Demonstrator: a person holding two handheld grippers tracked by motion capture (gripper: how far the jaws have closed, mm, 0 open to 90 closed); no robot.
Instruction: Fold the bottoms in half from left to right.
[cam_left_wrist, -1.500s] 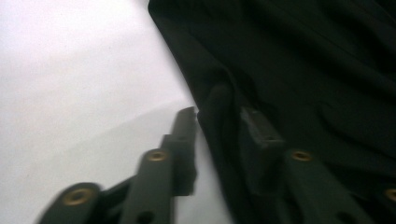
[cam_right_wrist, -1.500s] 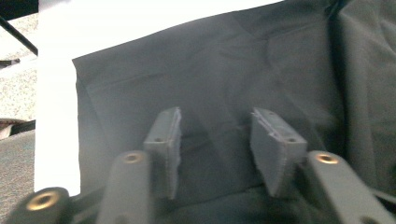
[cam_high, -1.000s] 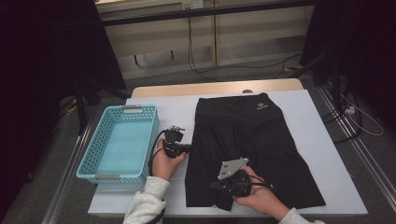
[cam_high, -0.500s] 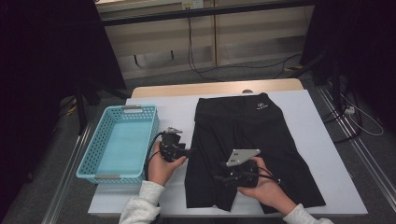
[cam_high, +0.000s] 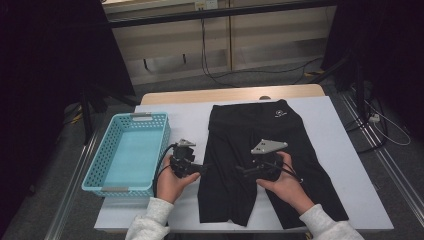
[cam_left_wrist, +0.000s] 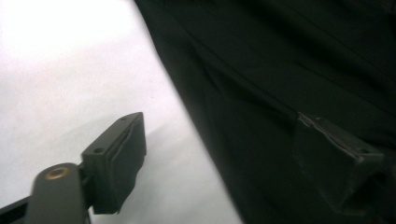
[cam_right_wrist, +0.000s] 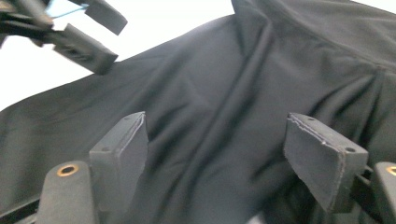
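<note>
Fingers of both grippers, left (cam_high: 200, 169) and right (cam_high: 243, 171), just opened, empty; black shorts (cam_high: 260, 145) limp, light, best pinched at a hem.

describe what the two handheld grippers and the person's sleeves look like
Both grippers are black, each with two blocky dark-grey padded jaws on arms fixed by brass-coloured rivets. The right gripper carries a grey three-cornered plate on top; the left gripper has a smaller grey top piece and a black cable looping from it. The jaw pads look worn at the edges. The person wears light grey sleeves.
</note>
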